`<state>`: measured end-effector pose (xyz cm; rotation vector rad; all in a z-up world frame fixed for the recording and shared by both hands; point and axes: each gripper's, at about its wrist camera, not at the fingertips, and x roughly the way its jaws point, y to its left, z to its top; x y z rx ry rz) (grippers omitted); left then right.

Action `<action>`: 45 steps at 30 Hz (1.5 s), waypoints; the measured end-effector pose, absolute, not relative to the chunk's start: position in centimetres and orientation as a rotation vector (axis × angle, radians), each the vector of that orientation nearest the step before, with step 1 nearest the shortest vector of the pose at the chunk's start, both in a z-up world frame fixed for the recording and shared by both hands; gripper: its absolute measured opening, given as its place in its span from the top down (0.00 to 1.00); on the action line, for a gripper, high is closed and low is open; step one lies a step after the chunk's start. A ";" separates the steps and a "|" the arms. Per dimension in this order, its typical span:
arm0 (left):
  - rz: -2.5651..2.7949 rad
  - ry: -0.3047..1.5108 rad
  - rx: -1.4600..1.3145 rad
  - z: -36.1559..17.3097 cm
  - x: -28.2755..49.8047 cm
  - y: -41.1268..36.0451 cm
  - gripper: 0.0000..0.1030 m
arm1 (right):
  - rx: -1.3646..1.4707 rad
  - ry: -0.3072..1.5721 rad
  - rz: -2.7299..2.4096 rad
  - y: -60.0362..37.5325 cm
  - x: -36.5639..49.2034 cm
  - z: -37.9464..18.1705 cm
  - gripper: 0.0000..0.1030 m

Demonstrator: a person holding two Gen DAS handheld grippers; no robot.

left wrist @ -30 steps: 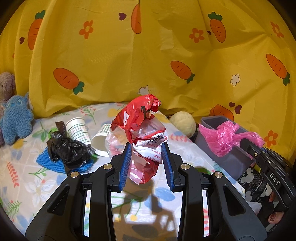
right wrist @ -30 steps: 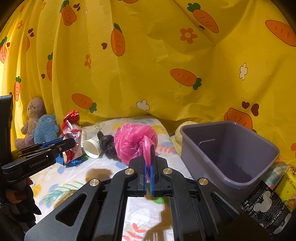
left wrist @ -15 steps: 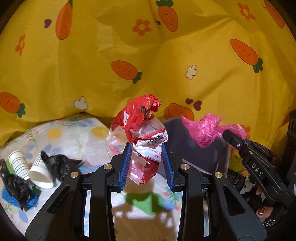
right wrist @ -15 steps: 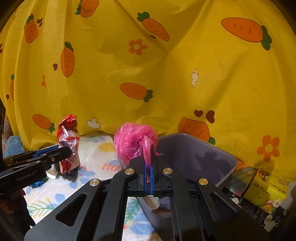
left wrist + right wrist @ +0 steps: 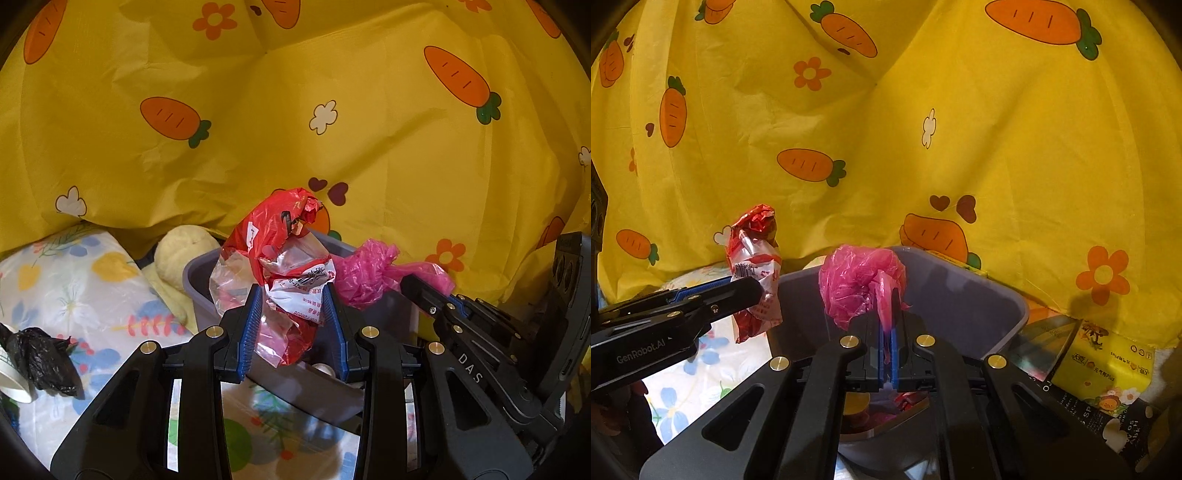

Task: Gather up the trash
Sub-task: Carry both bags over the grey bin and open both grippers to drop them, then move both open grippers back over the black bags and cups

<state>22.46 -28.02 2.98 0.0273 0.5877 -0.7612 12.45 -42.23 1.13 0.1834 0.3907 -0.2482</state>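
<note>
Your left gripper [image 5: 293, 325] is clamped on a crumpled red and clear snack wrapper [image 5: 284, 273], its blue pads pressing the plastic from both sides so the bundle stands up between them, part of it hanging below the pads. From the left wrist view the wrapper sits over the near left edge of the grey plastic bin [image 5: 201, 295]; from the right wrist view the same wrapper [image 5: 755, 273] hangs just outside the bin's left wall [image 5: 798, 306], so you cannot tell for certain whether it is over the opening. Your right gripper [image 5: 886, 347] has its jaws nearly together, pinching a thin tail of the pink plastic bag [image 5: 862, 284]; the puffed ball of the bag stands above the fingertips and over the bin's open mouth. In the left wrist view that pink bag [image 5: 369, 277] shows beside the wrapper, almost touching it, above the bin. Some trash already lies in the bottom of the bin, glimpsed between your right fingers, too hidden to name. On the floral sheet [image 5: 74, 280] to your left a knotted black plastic bag [image 5: 40, 358] lies against a white paper cup [image 5: 13, 380] at the frame edge. A cream plush toy [image 5: 181, 251] rests against the bin's left side. The yellow carrot-print cloth [image 5: 886, 129] hangs behind everything, and a yellow tissue pack [image 5: 1104, 358] lies to the right of the bin.
</note>
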 end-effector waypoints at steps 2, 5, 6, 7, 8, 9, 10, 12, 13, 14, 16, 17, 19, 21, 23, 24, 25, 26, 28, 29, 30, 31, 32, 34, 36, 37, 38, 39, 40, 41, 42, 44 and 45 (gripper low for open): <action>-0.769 0.597 0.029 2.8 22.7 -28.4 0.68 | 0.183 0.395 -0.251 -42.3 12.5 1.0 0.96; -0.782 0.603 0.037 2.5 22.8 -28.9 0.68 | 0.183 0.405 -0.254 -42.5 12.7 0.8 0.96; -0.786 0.606 0.040 2.4 22.8 -29.0 0.68 | 0.183 0.408 -0.256 -42.5 12.7 0.8 0.96; -0.789 0.610 0.041 2.3 22.9 -29.2 0.68 | 0.185 0.410 -0.258 -42.6 12.8 0.8 0.96; -0.790 0.614 0.042 2.2 23.0 -29.3 0.68 | 0.186 0.410 -0.258 -42.6 12.8 0.7 0.96; -0.791 0.617 0.041 2.2 23.1 -29.4 0.68 | 0.185 0.411 -0.260 -42.7 12.8 0.7 0.96; -0.795 0.622 0.038 2.1 23.2 -29.5 0.68 | 0.184 0.412 -0.262 -42.7 12.8 0.7 0.96; -0.799 0.628 0.034 1.9 23.3 -29.6 0.68 | 0.185 0.415 -0.263 -42.8 12.9 0.7 0.96; -0.801 0.629 0.037 1.8 23.3 -29.7 0.68 | 0.186 0.417 -0.265 -42.8 12.9 0.6 0.96; -0.803 0.630 0.039 1.8 23.3 -29.7 0.68 | 0.186 0.418 -0.266 -42.9 12.9 0.6 0.96; -0.806 0.634 0.037 1.6 23.4 -29.7 0.68 | 0.185 0.420 -0.269 -42.9 13.0 0.6 0.96; -0.810 0.637 0.033 1.6 23.5 -29.8 0.67 | 0.186 0.421 -0.267 -42.9 13.0 0.5 0.96; -0.815 0.643 0.026 1.5 23.6 -29.9 0.67 | 0.189 0.421 -0.268 -42.9 13.0 0.5 0.96; -0.818 0.647 0.024 1.4 23.6 -29.9 0.67 | 0.190 0.421 -0.267 -42.9 13.0 0.5 0.96; -0.820 0.651 0.025 1.3 23.6 -30.0 0.67 | 0.193 0.424 -0.268 -43.0 13.0 0.4 0.96; -0.822 0.653 0.024 1.2 23.7 -30.0 0.67 | 0.194 0.426 -0.269 -43.1 13.1 0.4 0.96; -0.822 0.656 0.022 1.1 23.7 -30.0 0.67 | 0.195 0.427 -0.269 -43.1 13.1 0.4 0.96; -0.821 0.658 0.020 1.1 23.7 -30.0 0.67 | 0.195 0.429 -0.268 -43.1 13.2 0.3 0.96; -0.823 0.659 0.018 1.1 23.7 -30.0 0.67 | 0.200 0.431 -0.267 -43.2 13.2 0.2 0.96; -0.824 0.658 0.019 1.1 23.7 -30.0 0.67 | 0.203 0.433 -0.266 -43.2 13.3 0.1 0.96; -0.827 0.657 0.019 1.1 23.8 -30.0 0.66 | 0.205 0.435 -0.264 -43.3 13.3 0.0 0.96; -0.831 0.658 0.019 1.0 23.7 -30.0 0.64 | 0.208 0.436 -0.262 -43.3 13.3 0.0 0.96; -0.832 0.660 0.020 1.0 23.7 -30.1 0.60 | 0.210 0.436 -0.260 -43.3 13.3 -0.1 0.96; -0.820 0.653 0.025 0.9 23.6 -29.9 0.41 | 0.210 0.437 -0.257 -43.3 13.4 -0.1 0.94; -0.783 0.629 0.013 1.0 23.4 -29.1 0.26 | 0.217 0.433 -0.260 -43.5 13.4 -0.2 0.75; -0.765 0.622 -0.004 1.1 23.3 -28.4 0.21 | 0.223 0.427 -0.261 -43.6 13.2 -0.2 0.63; -0.743 0.618 -0.020 1.2 23.4 -27.7 0.17 | 0.227 0.420 -0.262 -43.7 13.1 -0.2 0.61; -0.714 0.613 -0.030 1.2 23.4 -27.0 0.15 | 0.228 0.417 -0.262 -43.7 13.0 -0.1 0.60; -0.682 0.605 -0.036 1.3 23.3 -26.3 0.12 | 0.230 0.417 -0.263 -43.7 12.9 -0.1 0.59; -0.651 0.597 -0.037 1.3 23.3 -25.6 0.10 | 0.233 0.414 -0.260 -43.6 12.8 0.0 0.57; -0.614 0.588 -0.036 1.4 23.1 -24.9 0.09 | 0.234 0.407 -0.256 -43.5 12.7 0.1 0.52; -0.552 0.571 -0.032 1.5 22.7 -23.6 0.07 | 0.223 0.396 -0.255 -42.9 12.4 0.4 0.44; -0.527 0.562 -0.031 1.5 22.4 -23.0 0.07 | 0.218 0.393 -0.250 -42.6 12.3 0.5 0.39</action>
